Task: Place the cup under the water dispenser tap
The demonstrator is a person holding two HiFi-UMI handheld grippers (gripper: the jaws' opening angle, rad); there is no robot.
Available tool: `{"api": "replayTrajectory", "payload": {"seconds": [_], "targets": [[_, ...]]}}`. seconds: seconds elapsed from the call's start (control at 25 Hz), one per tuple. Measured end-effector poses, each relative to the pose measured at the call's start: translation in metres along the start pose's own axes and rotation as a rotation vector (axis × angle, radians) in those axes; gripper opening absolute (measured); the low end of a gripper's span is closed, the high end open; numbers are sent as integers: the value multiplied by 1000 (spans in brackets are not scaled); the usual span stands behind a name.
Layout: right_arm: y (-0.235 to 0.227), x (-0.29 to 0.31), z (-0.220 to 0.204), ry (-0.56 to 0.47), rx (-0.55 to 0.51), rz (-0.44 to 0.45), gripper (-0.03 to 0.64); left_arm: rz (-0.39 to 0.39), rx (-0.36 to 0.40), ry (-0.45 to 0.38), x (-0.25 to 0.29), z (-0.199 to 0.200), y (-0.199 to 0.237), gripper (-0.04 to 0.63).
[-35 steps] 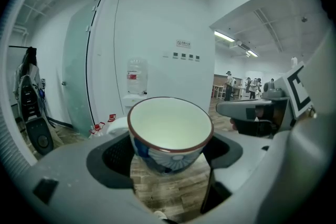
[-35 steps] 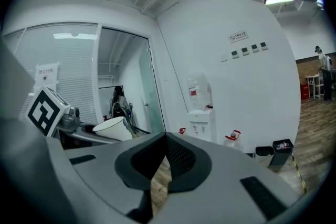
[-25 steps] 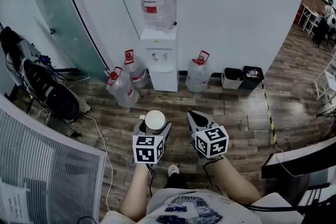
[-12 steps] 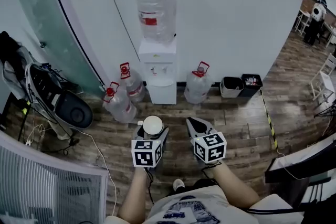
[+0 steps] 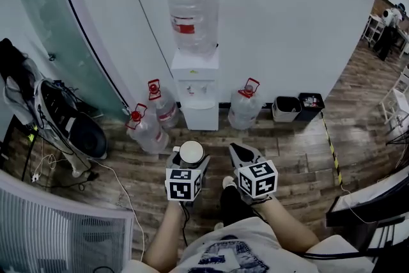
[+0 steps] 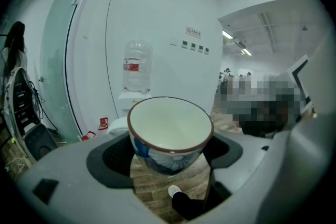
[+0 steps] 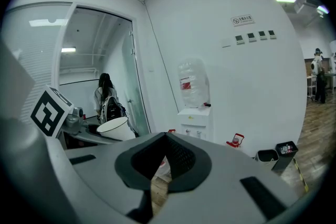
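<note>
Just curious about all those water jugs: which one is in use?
The upturned jug atop the white dispenser; the three red-capped jugs sit on the floor.

The water dispenser now shows larger and lower in the head view, and the gap between it and the cup has shrunk. A shoe has stepped forward, up between the left gripper and right gripper.

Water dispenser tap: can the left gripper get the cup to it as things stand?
Probably not yet: the left gripper, shut on the cup, is far short of the water dispenser. The floor between looks free, bottles only beside it, so stepping closer should do.
</note>
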State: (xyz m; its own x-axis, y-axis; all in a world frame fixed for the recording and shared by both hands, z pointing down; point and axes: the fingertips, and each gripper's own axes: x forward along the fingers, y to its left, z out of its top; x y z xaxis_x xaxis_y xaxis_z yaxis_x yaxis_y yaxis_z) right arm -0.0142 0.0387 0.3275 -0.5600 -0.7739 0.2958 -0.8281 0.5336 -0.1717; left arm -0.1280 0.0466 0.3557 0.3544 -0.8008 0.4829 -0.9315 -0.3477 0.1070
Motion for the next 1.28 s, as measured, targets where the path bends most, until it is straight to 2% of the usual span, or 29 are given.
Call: {"api": "replayTrajectory", "payload": {"seconds": [0.32,0.72,1.04,1.28], "targets": [[-38,69,0,35,13,32,20,17,0,33,66,19,29,431],[-114,196,-9,110,14,29,20,9,-23,96,201,43,78,431],[-164,283,-36,163,50,27,20,12,-53,150,301,36,118,431],[-204,338,-59,189,57,2,20,17,-37,167,364,27,145,431]]}}
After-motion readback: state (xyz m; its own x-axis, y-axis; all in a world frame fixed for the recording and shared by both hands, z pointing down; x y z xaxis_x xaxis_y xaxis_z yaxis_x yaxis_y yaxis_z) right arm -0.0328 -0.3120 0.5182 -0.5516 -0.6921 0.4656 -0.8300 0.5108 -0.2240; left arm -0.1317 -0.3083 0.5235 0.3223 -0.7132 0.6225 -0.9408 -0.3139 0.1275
